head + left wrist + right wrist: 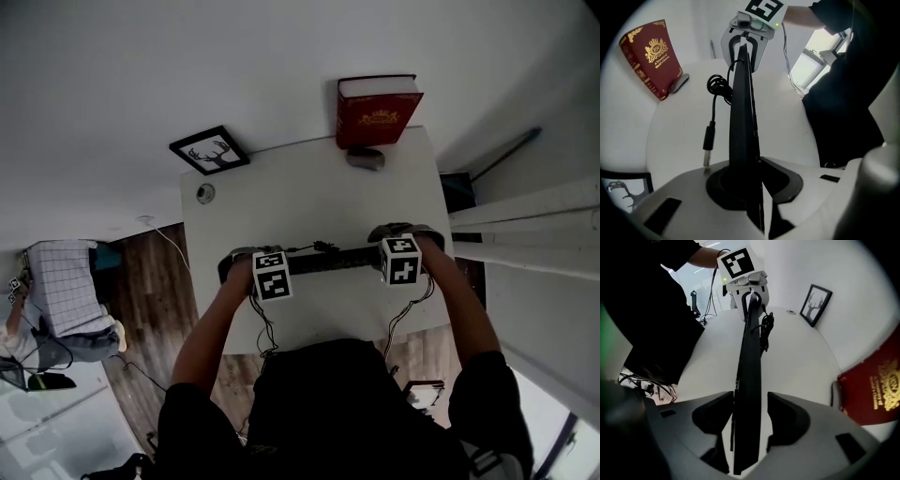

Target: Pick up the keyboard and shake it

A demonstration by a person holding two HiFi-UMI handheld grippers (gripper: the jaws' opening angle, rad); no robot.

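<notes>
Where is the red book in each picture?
Head view: the red book stands at the top, right of middle.
Left gripper view: upper left.
Right gripper view: right edge, partly cut off.
Shared landmark: the black keyboard runs through the middle of all three views.

A black short-sleeved top (347, 403) is worn, with its sleeves (192, 408) cut off above the elbows. The left gripper (749, 187) and the right gripper (749, 420) are both moulded in pale grey plastic, lined with black curved jaw pads (712, 420) and marked by small dark rectangular slots (663, 214). A white cube printed with black square markers (272, 276) is mounted on each, and thin dark cables (265, 328) are attached to both.
</notes>
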